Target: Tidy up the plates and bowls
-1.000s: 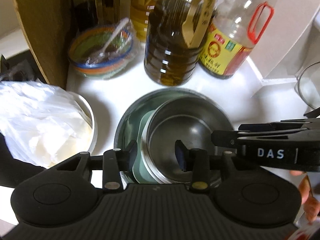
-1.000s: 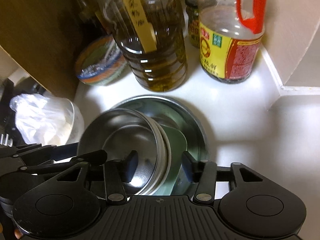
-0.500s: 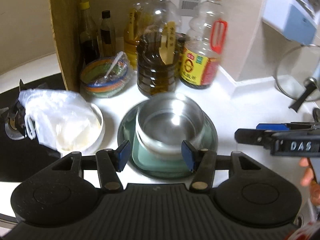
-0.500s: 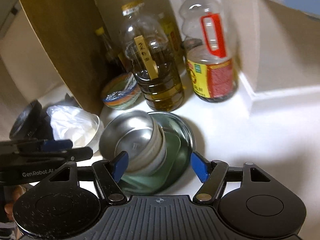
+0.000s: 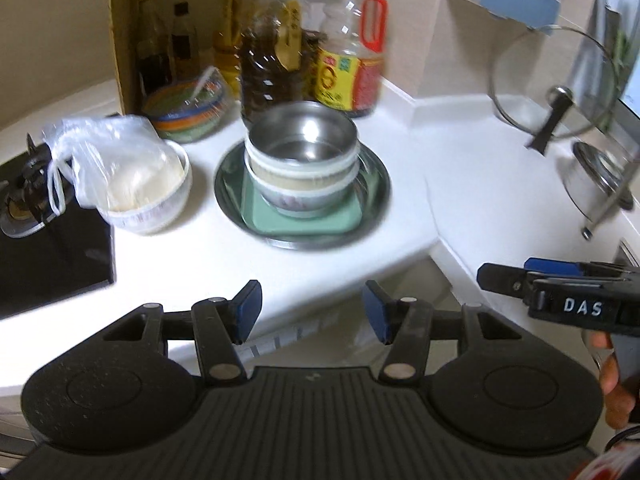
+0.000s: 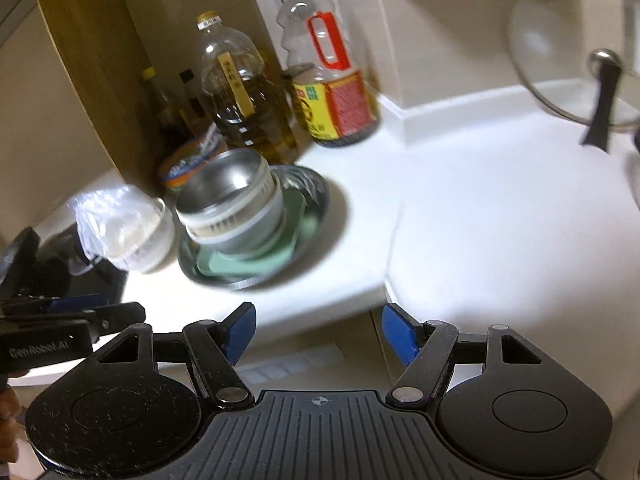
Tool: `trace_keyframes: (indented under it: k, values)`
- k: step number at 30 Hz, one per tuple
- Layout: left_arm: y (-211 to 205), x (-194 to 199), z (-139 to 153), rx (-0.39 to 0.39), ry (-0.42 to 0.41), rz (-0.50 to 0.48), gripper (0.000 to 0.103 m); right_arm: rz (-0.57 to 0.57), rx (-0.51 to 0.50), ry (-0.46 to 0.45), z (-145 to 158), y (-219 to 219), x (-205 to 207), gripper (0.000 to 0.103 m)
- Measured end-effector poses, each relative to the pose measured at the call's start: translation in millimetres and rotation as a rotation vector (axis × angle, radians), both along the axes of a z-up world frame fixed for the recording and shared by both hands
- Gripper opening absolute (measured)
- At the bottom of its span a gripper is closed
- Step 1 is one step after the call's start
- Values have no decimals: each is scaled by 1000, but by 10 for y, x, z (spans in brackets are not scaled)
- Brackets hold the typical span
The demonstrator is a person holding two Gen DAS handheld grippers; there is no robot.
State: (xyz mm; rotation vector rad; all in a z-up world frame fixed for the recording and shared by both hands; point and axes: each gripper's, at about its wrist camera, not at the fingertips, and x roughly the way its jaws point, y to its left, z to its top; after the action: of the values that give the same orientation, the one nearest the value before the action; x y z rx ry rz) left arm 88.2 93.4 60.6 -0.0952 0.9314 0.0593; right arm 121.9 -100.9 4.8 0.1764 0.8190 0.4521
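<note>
While both grippers' jaws gape empty, having just widened: stacked bowls point(image 5: 301, 168) on green plate point(image 5: 308, 222), metal dish point(image 5: 376, 188), white surface point(image 5: 460, 184).

white countertop point(image 5: 472, 184), beige walls point(image 6: 452, 40)

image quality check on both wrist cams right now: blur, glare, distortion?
Left wrist: motion blur smears the oil bottles and bowl stack; the left gripper stays sharp; glare blows out the white counter. Right wrist: heavier smear on the round metal tray and glass lid; fisheye bends the counter edge; the right gripper is crisp.
</note>
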Motion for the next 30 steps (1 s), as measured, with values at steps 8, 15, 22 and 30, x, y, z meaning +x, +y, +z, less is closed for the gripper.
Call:
trace_keyframes:
  k: [8, 15, 22, 30]
  values:
    - [-80, -427, -56, -2, 22, -40, 53, -24, -20, -3, -50, -35, -590, 70]
    - [-140, -591, -67, 2, 33, -14, 53, -3, -34, -6, -52, -55, -776, 70]
    - [-291, -657, -82, -12, 51, 5, 53, 45, -42, -7, -46, -141, -797, 70]
    - [-383, -658, -57, -13, 45, 22, 53, 77, -48, 3, -77, -203, -737, 70]
